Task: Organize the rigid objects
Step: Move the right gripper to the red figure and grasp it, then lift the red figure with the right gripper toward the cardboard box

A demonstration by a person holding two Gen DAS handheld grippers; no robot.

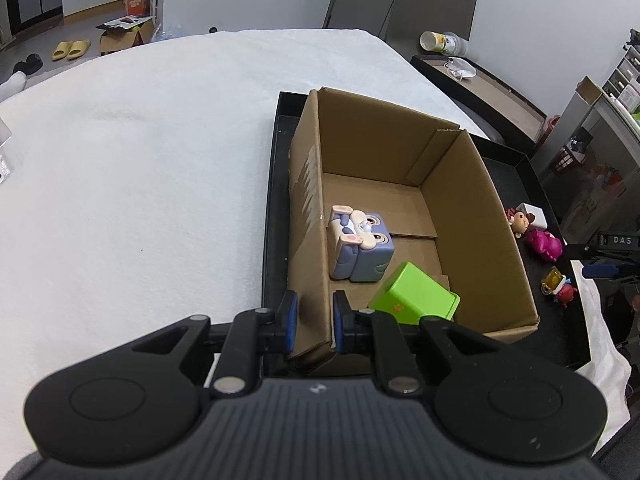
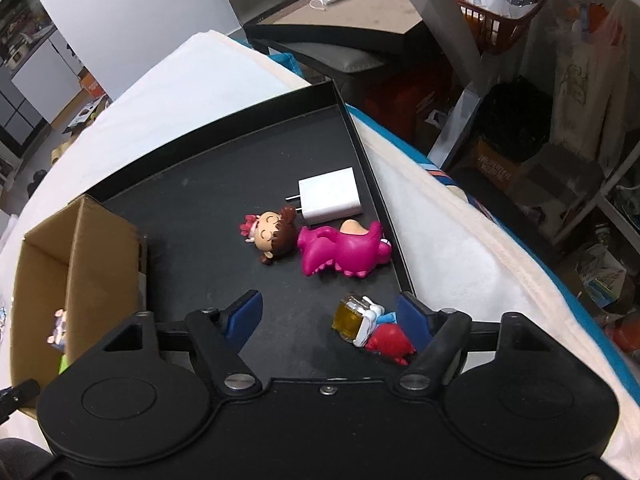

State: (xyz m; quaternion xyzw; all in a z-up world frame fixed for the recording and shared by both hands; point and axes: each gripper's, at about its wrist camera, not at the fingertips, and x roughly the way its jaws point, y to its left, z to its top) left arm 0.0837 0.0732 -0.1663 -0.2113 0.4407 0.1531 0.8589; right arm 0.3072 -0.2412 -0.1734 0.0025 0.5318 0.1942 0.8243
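A table covered with a white cloth (image 1: 140, 168) is shown, with chairs, a side table and household clutter in the background. A shallow black tray (image 2: 224, 184) is placed on the cloth, and an open cardboard box (image 1: 472, 216) is stood inside the tray at one end.

Two items are contained in the box: a purple cube-shaped toy with a cartoon animal face (image 1: 360, 246) and a green block (image 1: 416, 294), which is tilted against the near wall.

The left gripper (image 1: 314, 320) is closed on the near side wall of the box, with one blue pad outside the wall and one inside.

On the bare tray floor beside the box, a white plug adapter (image 2: 332, 196), a small doll with brown hair (image 2: 272, 236) and a magenta dinosaur figure (image 2: 344, 254) are grouped together, the doll and dinosaur touching. A small red-and-blue figure with a yellow block (image 2: 372, 326) is located apart from them, near the tray's edge.

The right gripper (image 2: 328, 316) is held over this figure with its jaws apart. The figure is positioned between the pads, just beside the right pad; contact cannot be confirmed. Nothing is gripped.
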